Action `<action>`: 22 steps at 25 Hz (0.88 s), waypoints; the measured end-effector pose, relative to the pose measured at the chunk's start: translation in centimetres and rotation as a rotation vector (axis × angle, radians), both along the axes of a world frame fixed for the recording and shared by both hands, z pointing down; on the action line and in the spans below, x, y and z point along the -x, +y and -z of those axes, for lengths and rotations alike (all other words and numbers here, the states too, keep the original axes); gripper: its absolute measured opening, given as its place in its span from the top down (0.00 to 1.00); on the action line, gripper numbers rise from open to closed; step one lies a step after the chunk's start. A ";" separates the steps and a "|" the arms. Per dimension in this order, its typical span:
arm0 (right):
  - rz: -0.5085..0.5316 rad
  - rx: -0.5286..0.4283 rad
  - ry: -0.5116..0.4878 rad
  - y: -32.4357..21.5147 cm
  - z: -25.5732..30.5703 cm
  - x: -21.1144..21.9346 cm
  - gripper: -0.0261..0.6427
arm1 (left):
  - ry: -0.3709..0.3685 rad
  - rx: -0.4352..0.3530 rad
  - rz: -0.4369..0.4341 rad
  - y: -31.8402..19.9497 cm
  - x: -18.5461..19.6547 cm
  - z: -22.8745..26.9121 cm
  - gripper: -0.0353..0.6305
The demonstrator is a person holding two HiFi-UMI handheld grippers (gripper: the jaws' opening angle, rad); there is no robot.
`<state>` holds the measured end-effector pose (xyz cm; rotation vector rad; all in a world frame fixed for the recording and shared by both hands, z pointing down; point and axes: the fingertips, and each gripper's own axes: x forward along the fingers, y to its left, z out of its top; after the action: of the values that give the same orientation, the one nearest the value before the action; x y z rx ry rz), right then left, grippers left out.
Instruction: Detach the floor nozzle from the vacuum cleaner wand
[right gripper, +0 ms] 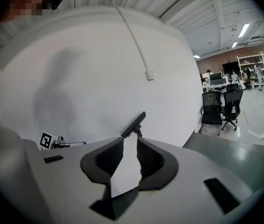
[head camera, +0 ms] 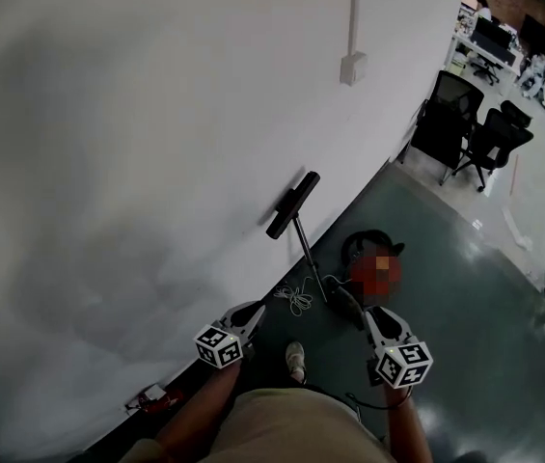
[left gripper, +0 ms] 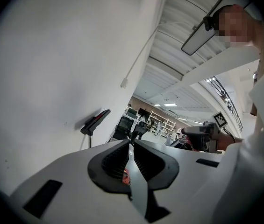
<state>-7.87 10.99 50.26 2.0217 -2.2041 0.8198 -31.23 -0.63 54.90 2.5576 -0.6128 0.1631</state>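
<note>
The black floor nozzle leans against the white wall, on the end of a thin wand that runs down to the red vacuum body on the floor. The nozzle also shows ahead of the jaws in the left gripper view and the right gripper view. My left gripper is shut and empty, short of the wand and to its left. My right gripper is closed down to a narrow slit with nothing in it, near the vacuum body.
A white cable lies coiled on the dark floor beside the wand. My shoe shows between the grippers. Black office chairs and desks stand at the far right. A small box with conduit sits on the wall.
</note>
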 end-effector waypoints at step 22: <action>0.068 0.147 -0.425 -27.7 -5.9 4.3 0.55 | 0.121 0.065 -0.023 -6.6 0.9 -2.2 0.85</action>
<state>-12.15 -16.71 56.20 1.8263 -2.3060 1.4710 -32.08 -7.22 57.07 2.4910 -0.5235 0.0357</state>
